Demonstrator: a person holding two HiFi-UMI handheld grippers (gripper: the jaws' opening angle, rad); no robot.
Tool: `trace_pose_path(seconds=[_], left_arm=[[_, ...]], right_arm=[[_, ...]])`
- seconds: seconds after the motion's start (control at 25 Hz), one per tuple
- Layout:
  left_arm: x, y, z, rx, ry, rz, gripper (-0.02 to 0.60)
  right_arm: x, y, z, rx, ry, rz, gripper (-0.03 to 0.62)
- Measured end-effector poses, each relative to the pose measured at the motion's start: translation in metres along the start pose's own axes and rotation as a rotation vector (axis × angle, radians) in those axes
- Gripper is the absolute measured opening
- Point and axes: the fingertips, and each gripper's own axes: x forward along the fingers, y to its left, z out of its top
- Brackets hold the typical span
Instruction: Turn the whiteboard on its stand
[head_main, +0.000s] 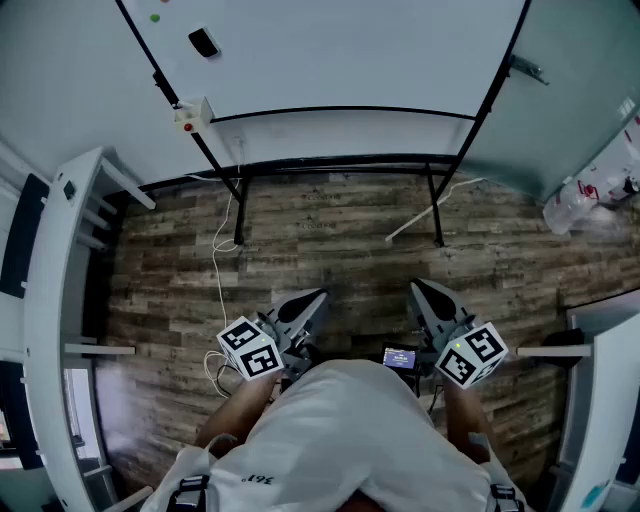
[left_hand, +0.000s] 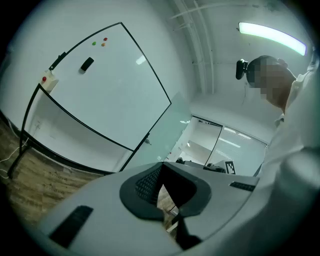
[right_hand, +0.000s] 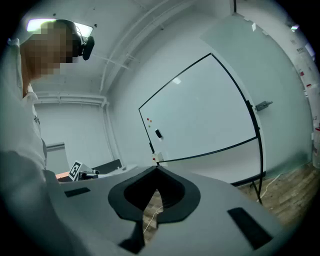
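Close to your waist, at six o'clock in the head view, your left gripper (head_main: 312, 300) and right gripper (head_main: 422, 292) are both clenched and empty, pointing roughly level over the wooden floor (head_main: 340, 245). Well apart from them, at twelve o'clock, the whiteboard (head_main: 330, 50) hangs in its black stand (head_main: 437, 205). A white cable (head_main: 218, 270) trails near the stand's foot at ten o'clock and could probably snag. The eraser (head_main: 204, 42) on the board may drop as it turns.
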Motion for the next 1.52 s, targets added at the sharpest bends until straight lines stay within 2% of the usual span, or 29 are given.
trace_pose_path(seconds=[0.52, 0.96, 1.32, 1.52], left_arm=[[0.010, -0.012, -0.008, 0.003, 0.028, -0.023, -0.002], [0.033, -0.026, -0.025, 0.004, 0.059, -0.043, -0.002], [0.068, -0.038, -0.043, -0.009, 0.069, -0.042, -0.002], [0.099, -0.049, -0.057, 0.005, 0.072, -0.077, -0.002]], right_arm=[[-0.011, -0.005, -0.004, -0.020, 0.010, -0.018, 0.020], [-0.034, -0.025, -0.007, 0.015, 0.012, -0.047, 0.021], [-0.066, -0.063, -0.011, 0.028, 0.017, -0.095, 0.021], [-0.084, -0.092, -0.003, 0.026, 0.014, -0.110, 0.021]])
